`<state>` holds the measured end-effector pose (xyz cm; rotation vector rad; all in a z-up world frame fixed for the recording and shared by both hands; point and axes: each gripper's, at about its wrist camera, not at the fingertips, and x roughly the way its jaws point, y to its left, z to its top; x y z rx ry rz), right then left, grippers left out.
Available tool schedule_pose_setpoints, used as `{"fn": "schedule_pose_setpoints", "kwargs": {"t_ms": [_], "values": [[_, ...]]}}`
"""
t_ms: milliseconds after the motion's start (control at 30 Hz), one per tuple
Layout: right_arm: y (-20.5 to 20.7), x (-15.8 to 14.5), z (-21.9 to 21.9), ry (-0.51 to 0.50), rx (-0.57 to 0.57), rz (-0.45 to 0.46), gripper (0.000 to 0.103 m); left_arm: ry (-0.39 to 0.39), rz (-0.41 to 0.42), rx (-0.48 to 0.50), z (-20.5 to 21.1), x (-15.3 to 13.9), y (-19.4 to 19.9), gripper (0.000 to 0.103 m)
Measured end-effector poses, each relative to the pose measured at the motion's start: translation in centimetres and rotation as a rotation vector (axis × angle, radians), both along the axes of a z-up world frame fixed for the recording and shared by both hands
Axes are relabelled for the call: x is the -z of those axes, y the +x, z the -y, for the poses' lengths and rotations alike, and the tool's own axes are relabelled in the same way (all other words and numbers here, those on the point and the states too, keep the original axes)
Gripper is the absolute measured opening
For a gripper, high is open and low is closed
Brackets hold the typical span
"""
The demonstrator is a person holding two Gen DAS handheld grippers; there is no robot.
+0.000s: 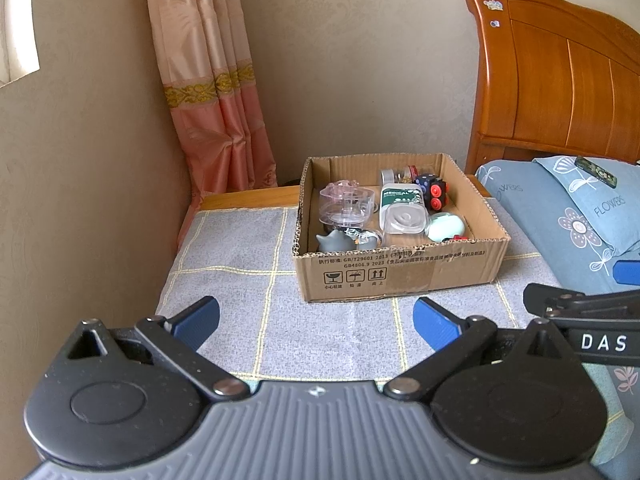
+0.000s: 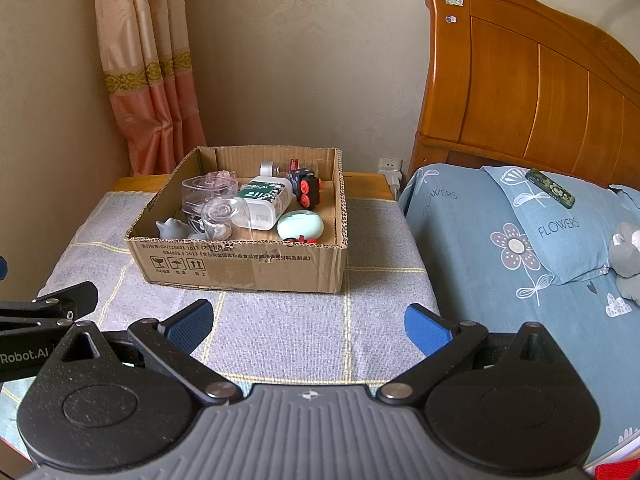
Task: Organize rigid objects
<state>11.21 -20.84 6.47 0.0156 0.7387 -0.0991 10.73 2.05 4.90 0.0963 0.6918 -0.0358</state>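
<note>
While both the left gripper (image 1: 316, 322) and right gripper (image 2: 308, 322) hover with jaws spread wide and empty above the grey checked cloth (image 1: 240, 280), the cardboard box (image 1: 400, 272) of small items sits at twelve o'clock ahead.

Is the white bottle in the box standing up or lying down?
Lying down. The white bottle rests on its side in the cardboard box, its label sideways, its end facing the camera in the left view.

Curtain (image 1: 212, 92), headboard (image 2: 528, 92), pillow (image 2: 556, 220).

Black tongs (image 1: 316, 320), blue pads (image 1: 198, 322)
</note>
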Motion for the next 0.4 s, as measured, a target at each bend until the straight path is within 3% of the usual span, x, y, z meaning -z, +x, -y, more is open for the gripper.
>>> {"fn": "schedule_pose_setpoints", "kwargs": {"t_ms": [400], "values": [[-0.02, 0.06, 0.02, 0.0, 0.001, 0.001, 0.103, -0.003, 0.001, 0.002, -0.02, -0.05, -0.03, 0.102]]}}
